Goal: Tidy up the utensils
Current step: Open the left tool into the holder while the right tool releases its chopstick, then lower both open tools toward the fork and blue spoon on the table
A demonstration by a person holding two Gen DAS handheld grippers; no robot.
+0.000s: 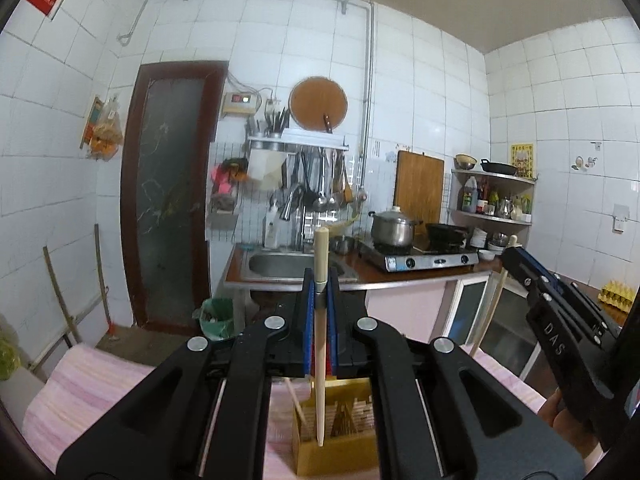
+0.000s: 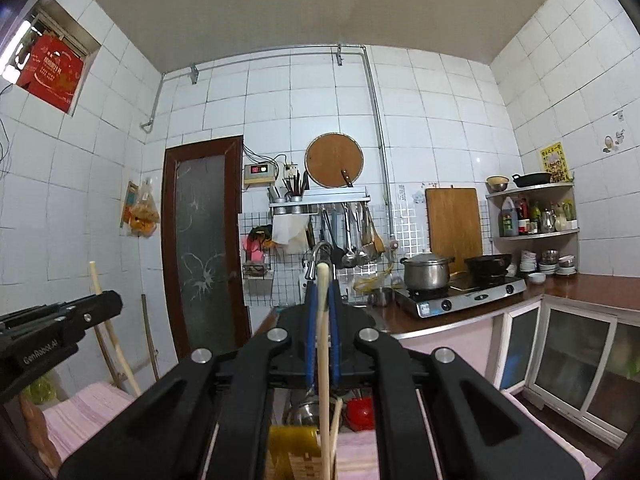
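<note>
Each claw, left (image 1: pixel 320 280) and right (image 2: pixel 322 292), is clamped on an upright chopstick (image 1: pixel 320 340) hanging directly above the yellow holder (image 1: pixel 336 432) below.

Open air above yellow holder (image 1: pixel 336 436)

Holder (image 1: pixel 336 436) on cloth (image 1: pixel 100 392) below L tongs (image 1: pixel 320 276); R tongs (image 1: pixel 510 254) to right, sink (image 1: pixel 280 266) behind.

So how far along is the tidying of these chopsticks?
Done: one pale chopstick already leans in the yellow slotted holder. In hand: the left gripper and right gripper each clamp a pale wooden chopstick above it. Left: lowering both in.
</note>
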